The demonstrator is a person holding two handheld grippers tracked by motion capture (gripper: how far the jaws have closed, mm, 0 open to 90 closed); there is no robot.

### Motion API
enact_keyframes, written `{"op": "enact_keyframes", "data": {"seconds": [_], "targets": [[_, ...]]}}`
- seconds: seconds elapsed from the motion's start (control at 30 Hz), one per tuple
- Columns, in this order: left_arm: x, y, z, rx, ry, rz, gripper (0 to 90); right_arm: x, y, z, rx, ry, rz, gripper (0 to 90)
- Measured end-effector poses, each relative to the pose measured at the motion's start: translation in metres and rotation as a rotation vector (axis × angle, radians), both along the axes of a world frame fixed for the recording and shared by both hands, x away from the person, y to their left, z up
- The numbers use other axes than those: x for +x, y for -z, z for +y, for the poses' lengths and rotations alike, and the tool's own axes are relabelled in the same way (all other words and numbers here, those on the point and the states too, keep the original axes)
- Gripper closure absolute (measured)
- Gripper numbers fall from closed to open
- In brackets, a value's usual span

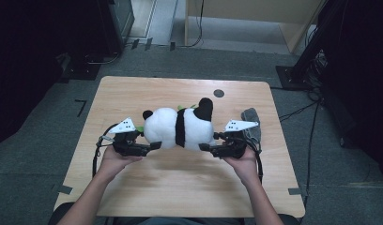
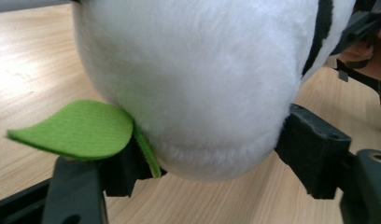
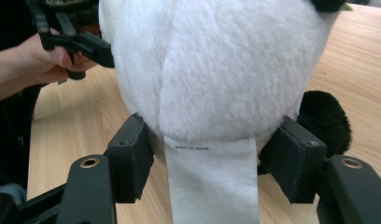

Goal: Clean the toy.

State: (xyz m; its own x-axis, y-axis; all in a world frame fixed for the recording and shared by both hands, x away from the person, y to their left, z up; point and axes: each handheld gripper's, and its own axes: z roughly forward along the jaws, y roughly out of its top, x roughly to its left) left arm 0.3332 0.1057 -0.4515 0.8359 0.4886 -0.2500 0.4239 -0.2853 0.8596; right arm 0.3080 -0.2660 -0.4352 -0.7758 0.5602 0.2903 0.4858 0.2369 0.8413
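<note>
Claws (image 1: 154, 146) (image 1: 206, 146) grip panda (image 1: 179, 127), btwn both

The soft plush panda toy (image 1: 180, 127) is white over most of its rounded body, with a black band across the middle, a black round ear, and a black fluffy limb. A bright green felt leaf (image 2: 79, 129) lies against its white fur. A plain white fabric care label (image 3: 209, 179) with small dark grey lettering hangs from its seam. The flat wooden table (image 1: 180, 183) is pale tan with fine straight grain. Both two-jaw grippers, left (image 1: 154, 146) and right (image 1: 204, 147), are black, each topped by a light grey three-cornered plate.
</note>
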Motion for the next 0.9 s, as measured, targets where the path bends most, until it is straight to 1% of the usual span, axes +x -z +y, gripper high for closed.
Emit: {"op": "enact_keyframes", "data": {"seconds": [0.07, 0.2, 0.3, 0.47, 0.53, 0.6, 0.7, 0.73, 0.8, 0.83, 0.9], "targets": [[0.001, 0.001, 0.000, -0.013, -0.005, 0.010, 30.5, 0.000, 0.000, 0.000, 0.005, 0.003, 0.001, 37.2], [0.001, 0.002, 0.000, -0.011, -0.009, 0.025, 35.9, -0.001, -0.001, 0.000, 0.004, 0.013, -0.016, 36.0], [0.002, 0.002, 0.000, -0.019, -0.020, 0.050, 41.0, -0.001, -0.002, 0.000, -0.004, 0.015, -0.034, 33.6], [0.003, 0.000, 0.000, -0.043, -0.027, 0.098, 45.4, -0.002, -0.002, 0.001, -0.026, 0.002, -0.057, 27.8], [0.003, -0.001, -0.001, -0.056, -0.029, 0.124, 46.9, -0.004, -0.002, 0.004, -0.063, 0.000, -0.070, 25.1], [0.004, -0.002, -0.001, -0.055, -0.033, 0.148, 47.8, -0.004, -0.001, 0.009, -0.123, -0.007, -0.083, 22.3], [0.004, -0.003, 0.000, -0.062, -0.043, 0.168, 48.1, -0.006, 0.002, 0.015, -0.198, -0.011, -0.100, 21.9], [0.005, -0.003, 0.000, -0.061, -0.048, 0.167, 48.1, -0.006, 0.003, 0.017, -0.216, -0.014, -0.106, 22.9], [0.004, -0.003, 0.000, -0.050, -0.050, 0.149, 47.7, -0.007, 0.003, 0.019, -0.247, -0.007, -0.109, 30.3], [0.003, -0.003, 0.000, -0.048, -0.050, 0.141, 47.1, -0.007, 0.003, 0.019, -0.249, -0.005, -0.106, 33.4], [0.002, -0.004, -0.001, -0.037, -0.051, 0.118, 43.9, -0.007, 0.002, 0.018, -0.233, 0.008, -0.089, 37.7]]}}
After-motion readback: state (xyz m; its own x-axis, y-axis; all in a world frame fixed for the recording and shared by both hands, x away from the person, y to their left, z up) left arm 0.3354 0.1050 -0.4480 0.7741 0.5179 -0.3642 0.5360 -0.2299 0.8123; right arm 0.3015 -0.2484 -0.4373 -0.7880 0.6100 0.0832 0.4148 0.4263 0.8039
